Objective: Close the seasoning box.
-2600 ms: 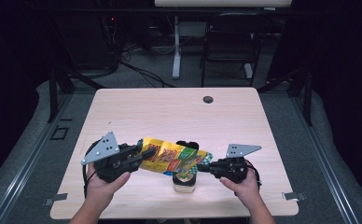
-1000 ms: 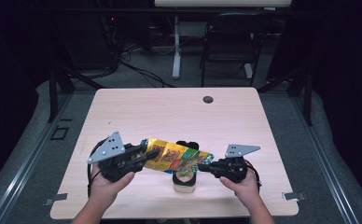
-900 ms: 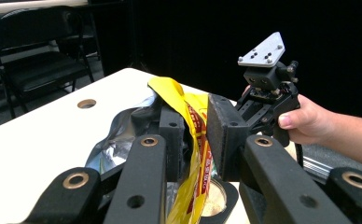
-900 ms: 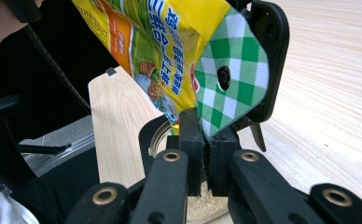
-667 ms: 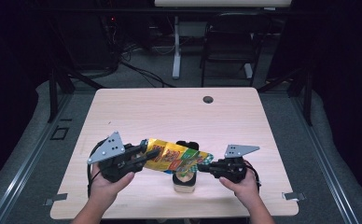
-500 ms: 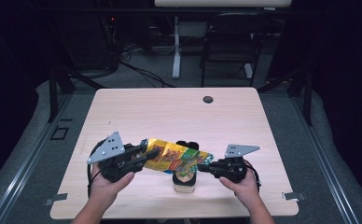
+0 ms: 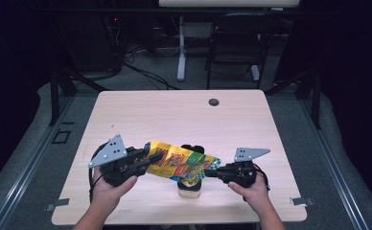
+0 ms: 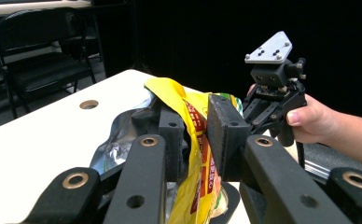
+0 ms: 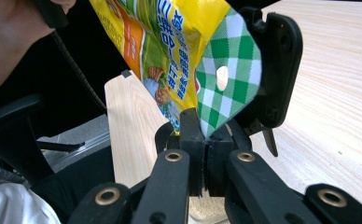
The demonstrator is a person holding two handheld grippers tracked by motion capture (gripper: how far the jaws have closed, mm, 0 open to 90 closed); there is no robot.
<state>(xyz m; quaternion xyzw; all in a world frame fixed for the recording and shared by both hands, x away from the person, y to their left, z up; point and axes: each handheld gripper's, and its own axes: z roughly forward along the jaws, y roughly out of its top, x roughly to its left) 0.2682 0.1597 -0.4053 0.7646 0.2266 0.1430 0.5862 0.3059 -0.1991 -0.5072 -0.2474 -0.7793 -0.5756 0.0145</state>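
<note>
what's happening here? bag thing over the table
A person holds a claw in each hand and has a yellow snack bag stretched between them above the wooden table. The left claw grips the bag's open end, with the silver lining showing in the left gripper view. The right claw is pinched shut on the green-checked sealed end. Under the bag stands a small container with a black clip-like thing behind it. Nothing can be seen falling from the bag.

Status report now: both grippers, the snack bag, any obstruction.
Left gripper clamped on snack bag's opened end. Right gripper shut on its green-checked corner. Bag held above a small jar. Nothing obstructing.
</note>
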